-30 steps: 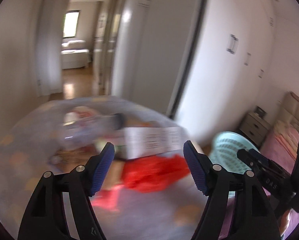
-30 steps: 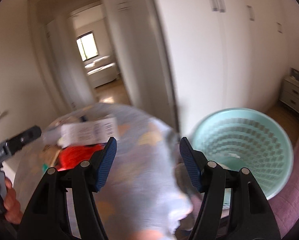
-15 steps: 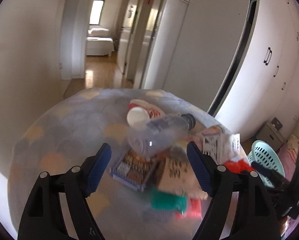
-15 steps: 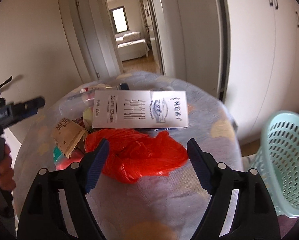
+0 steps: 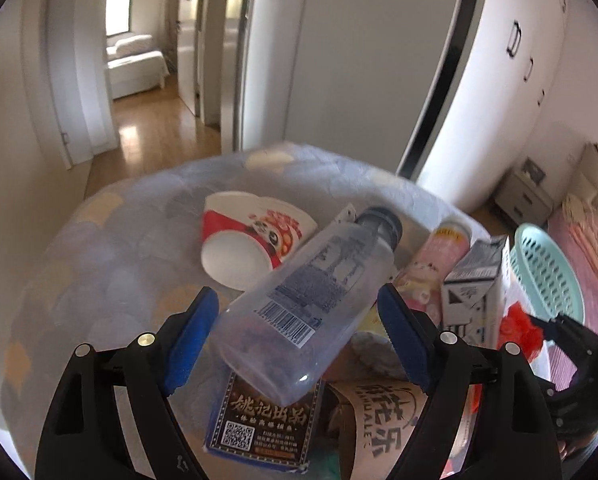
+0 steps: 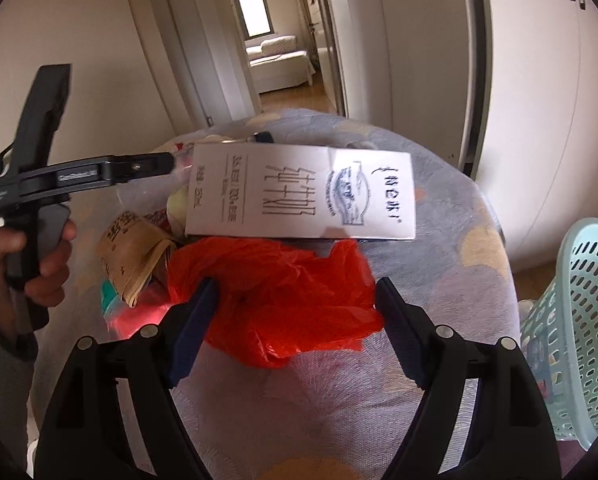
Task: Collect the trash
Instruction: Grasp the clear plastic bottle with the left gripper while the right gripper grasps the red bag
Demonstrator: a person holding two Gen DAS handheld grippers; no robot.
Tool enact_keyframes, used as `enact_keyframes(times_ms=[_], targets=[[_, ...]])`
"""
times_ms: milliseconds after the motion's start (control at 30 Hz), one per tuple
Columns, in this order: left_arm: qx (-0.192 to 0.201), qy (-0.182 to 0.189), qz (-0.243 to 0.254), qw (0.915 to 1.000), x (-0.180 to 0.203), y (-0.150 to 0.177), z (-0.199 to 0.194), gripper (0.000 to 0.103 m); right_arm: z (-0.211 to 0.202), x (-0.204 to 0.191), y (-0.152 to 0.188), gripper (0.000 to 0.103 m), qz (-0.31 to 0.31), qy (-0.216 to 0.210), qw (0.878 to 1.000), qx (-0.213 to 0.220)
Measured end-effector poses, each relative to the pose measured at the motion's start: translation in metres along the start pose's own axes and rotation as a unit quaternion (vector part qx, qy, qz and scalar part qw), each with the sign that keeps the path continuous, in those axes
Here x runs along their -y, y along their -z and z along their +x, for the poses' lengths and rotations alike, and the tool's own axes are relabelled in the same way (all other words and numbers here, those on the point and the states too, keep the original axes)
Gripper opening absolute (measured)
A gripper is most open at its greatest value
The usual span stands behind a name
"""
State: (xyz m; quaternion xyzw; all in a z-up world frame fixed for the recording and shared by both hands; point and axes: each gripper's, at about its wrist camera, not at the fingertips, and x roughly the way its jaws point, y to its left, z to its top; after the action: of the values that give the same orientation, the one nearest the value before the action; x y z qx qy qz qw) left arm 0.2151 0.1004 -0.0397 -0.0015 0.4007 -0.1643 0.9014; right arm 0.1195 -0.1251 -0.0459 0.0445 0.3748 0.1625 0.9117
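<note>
A pile of trash lies on a round table with a pale patterned cloth (image 5: 99, 272). My left gripper (image 5: 295, 296) is open, its blue pads on either side of a clear plastic bottle (image 5: 311, 300) that lies on a dark printed box (image 5: 263, 420); neither pad presses on it. A red and white paper bowl (image 5: 251, 240) lies behind the bottle. My right gripper (image 6: 295, 286) is open over a crumpled red plastic bag (image 6: 283, 292), with a white milk carton (image 6: 299, 196) just beyond it. A hand (image 6: 39, 264) holds the left gripper at the left of the right wrist view.
A teal mesh basket (image 6: 579, 320) stands off the table's right edge, beside a pink bed. A pink can (image 5: 431, 264) and a brown paper cup (image 6: 135, 248) lie in the pile. White wardrobe doors and a doorway to a hall stand behind the table.
Both grippers came down towards the pile and their jaws widened. The left swung from the red bag to the bottle, the right from the basket to the red bag.
</note>
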Motion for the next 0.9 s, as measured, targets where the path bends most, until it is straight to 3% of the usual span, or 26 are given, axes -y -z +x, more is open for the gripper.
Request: enact_keyframes(times_ms=[67,233,400,500,700,900], targets=[[-0.008,0.002,0.008,0.9999,0.002,0.002,0.003,0.078,0.002,-0.005,0.002,0.074,-0.009,0.005,1.0,-0.003],[-0.016,0.01,0.009,0.9998,0.005,0.011,0.002,0.064,0.003,-0.023,0.008,0.047,-0.044,0.008,0.999,-0.001],[0.009,0.003,0.003,1.0,0.008,0.02,-0.014,0.06,-0.004,-0.031,0.013,0.026,-0.062,0.01,0.998,0.015],[0.025,0.004,-0.008,0.9997,0.009,0.025,-0.028,0.058,-0.008,-0.032,0.015,0.02,-0.064,0.005,0.998,0.022],[0.077,-0.011,-0.033,0.9964,0.001,0.041,-0.079,0.056,-0.021,-0.02,0.013,0.018,-0.044,0.001,0.998,0.047],[0.108,-0.042,-0.074,0.9905,-0.015,0.081,-0.131,0.056,-0.04,-0.017,0.022,0.018,-0.034,-0.004,0.998,0.057]])
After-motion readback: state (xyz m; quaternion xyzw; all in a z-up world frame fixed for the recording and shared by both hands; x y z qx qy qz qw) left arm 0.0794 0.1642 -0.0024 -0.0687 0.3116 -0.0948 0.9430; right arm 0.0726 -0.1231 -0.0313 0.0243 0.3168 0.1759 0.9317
